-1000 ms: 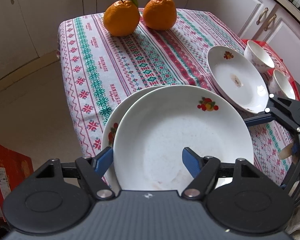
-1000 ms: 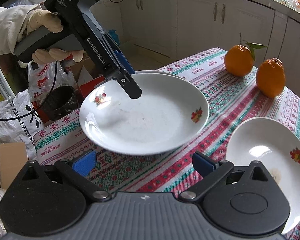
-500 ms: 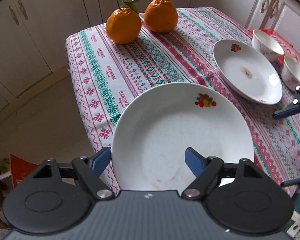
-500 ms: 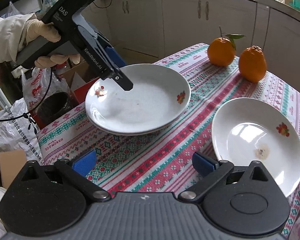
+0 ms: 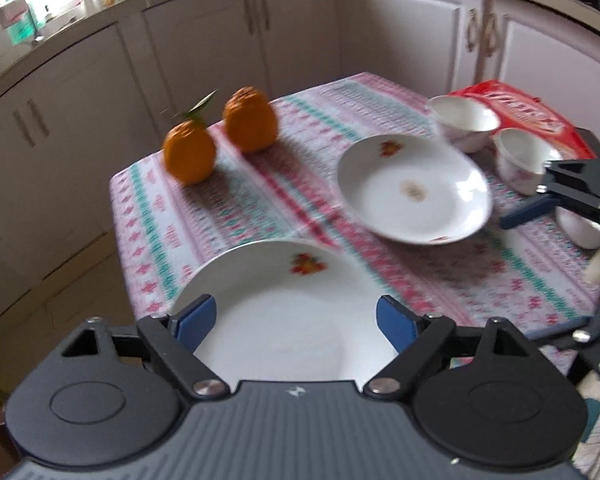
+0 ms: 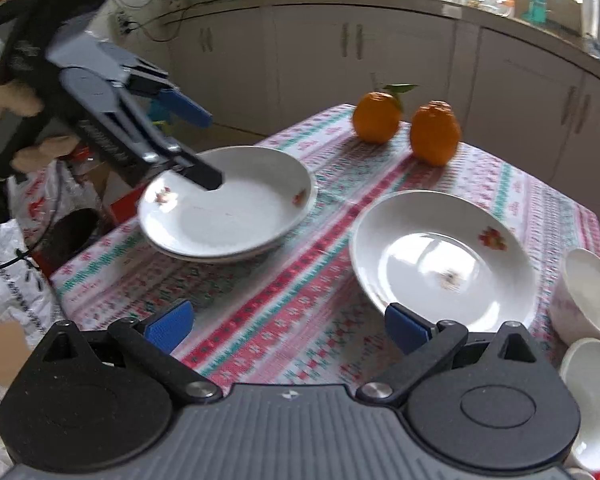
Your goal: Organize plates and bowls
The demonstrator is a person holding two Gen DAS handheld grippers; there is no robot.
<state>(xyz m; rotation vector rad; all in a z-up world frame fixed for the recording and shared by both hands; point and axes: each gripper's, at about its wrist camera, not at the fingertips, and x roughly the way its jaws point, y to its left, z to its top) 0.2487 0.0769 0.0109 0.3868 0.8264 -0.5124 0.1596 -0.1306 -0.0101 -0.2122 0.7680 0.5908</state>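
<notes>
1. In the right wrist view, the right gripper hangs low over the patterned tabletop with its blue fingers spread wide and nothing between them. Its right finger sits just at the near rim of the single plate, which lies alone on the cloth with a small brown mark in its well.

2. To the left and a little farther, the stacked plates rest one in the other near the tabletop's left edge. The left gripper is over their near-left rim, fingers parted; the lower one appears to lie on or just above the top plate, the upper one is well clear.

3. My judgement: the stacking step is at release. Draw the left gripper back along the plate's slope rather than upward, so the lower finger does not tip the top plate off the edge.

4. The single plate looks like the next piece. Take it by its near rim, with one finger under the lip.

5. The left wrist view adds what the right cannot: two small bowls in full beside a red packet at the far right. The right view alone shows the second plate beneath the top one.

6. Farthest, two oranges stand apart from the crockery.
</notes>
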